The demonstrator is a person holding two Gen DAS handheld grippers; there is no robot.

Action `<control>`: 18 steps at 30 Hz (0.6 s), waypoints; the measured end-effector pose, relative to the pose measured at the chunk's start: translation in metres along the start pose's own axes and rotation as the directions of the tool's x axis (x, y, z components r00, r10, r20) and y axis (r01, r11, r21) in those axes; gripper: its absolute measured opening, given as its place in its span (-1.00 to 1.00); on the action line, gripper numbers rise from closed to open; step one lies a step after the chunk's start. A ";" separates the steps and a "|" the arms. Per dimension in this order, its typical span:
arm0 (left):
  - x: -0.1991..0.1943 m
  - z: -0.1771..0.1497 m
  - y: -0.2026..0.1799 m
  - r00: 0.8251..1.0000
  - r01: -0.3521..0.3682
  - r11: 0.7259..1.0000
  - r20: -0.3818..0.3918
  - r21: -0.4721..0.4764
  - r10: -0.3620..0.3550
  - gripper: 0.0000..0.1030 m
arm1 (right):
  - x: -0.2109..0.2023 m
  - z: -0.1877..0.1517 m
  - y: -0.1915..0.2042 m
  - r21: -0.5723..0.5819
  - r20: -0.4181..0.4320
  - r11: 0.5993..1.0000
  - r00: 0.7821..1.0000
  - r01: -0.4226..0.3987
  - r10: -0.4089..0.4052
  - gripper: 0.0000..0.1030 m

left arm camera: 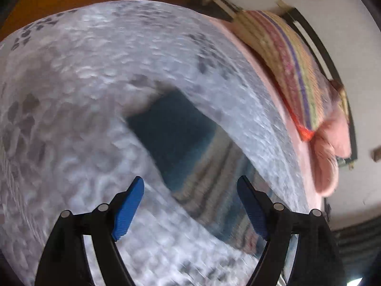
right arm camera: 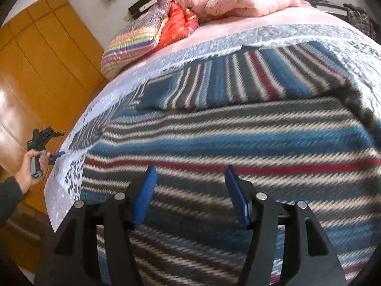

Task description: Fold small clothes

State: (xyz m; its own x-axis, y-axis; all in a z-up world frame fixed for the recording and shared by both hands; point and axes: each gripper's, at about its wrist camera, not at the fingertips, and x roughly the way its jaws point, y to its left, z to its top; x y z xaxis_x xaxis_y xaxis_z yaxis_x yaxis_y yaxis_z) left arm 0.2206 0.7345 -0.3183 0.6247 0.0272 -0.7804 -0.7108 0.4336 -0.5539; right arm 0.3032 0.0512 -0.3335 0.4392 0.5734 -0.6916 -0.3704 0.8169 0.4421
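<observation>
Both claws spread wide, gripping nothing.
The right gripper (right arm camera: 190, 195) hovers over the blue, red and cream striped knit garment (right arm camera: 238, 138); the left gripper (left arm camera: 190, 205) hangs above the pale grey patterned bedspread (left arm camera: 95, 83), lower frame.

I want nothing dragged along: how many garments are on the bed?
1: a blue, grey, white and red striped knit garment spread across the grey-white textured bedspread. Others may lie hidden beneath.

my left wrist camera looks forward between its blue-padded fingers (left arm camera: 140, 205), close above the pale grey patterned bedspread (left arm camera: 83, 83), blurred. my right wrist camera sits near over the blue, grey and red striped knitted garment (right arm camera: 226, 131), facing the bed's head. both views share the bedspread, garment and multicoloured striped pillow (left arm camera: 293, 66).
</observation>
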 end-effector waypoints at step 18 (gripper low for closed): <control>0.003 0.037 -0.011 0.994 0.082 0.996 0.071 0.027 -0.084 -0.83 | 0.009 -0.004 0.018 0.002 -0.034 1.000 0.999 0.008 -0.008 0.18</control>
State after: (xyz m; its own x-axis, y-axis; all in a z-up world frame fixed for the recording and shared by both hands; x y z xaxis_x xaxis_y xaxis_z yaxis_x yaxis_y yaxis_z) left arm 0.2424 0.7633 -0.3033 0.7034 0.0545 -0.7087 -0.6481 0.4587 -0.6079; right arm 0.2968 0.0704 -0.3343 0.4137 0.5646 -0.7142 -0.3653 0.8215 0.4378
